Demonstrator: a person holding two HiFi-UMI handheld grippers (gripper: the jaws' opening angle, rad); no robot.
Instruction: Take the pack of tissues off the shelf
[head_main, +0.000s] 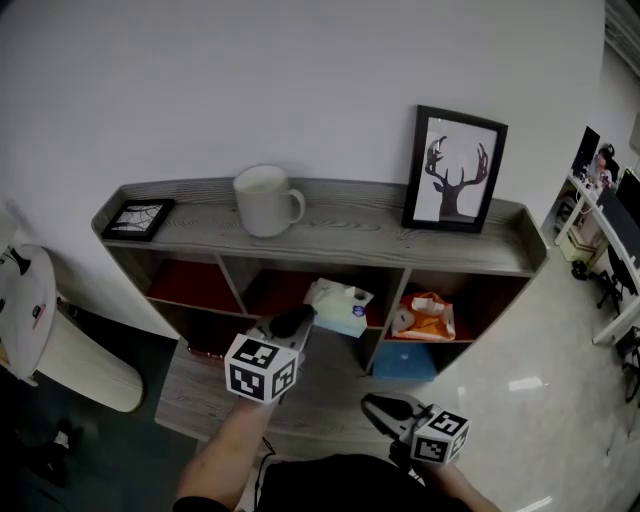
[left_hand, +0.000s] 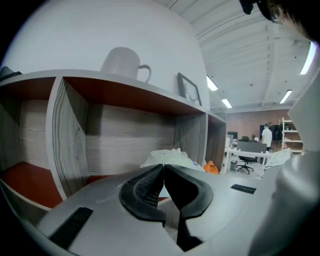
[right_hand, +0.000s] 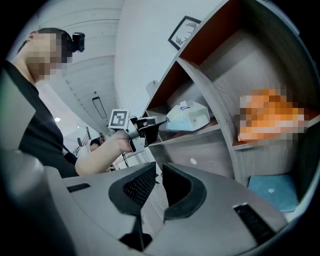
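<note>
White-and-pale-blue plastic pack of tissues (head_main: 340, 308) sits in the grey wooden shelf's (head_main: 350, 232) middle compartment. Your left gripper's (head_main: 298, 321) jaws are pressed together at its front edge, probably to nip the wrapper, though I can't confirm a catch. Your right gripper (head_main: 380, 408) hangs low, jaws together and empty, keeping clear.

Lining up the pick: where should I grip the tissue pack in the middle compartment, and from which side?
Pinch the tissue pack at its soft near end, coming level from the front of the shelf. It lies flat near the front edge, boxed in above, behind and at both sides.
</note>
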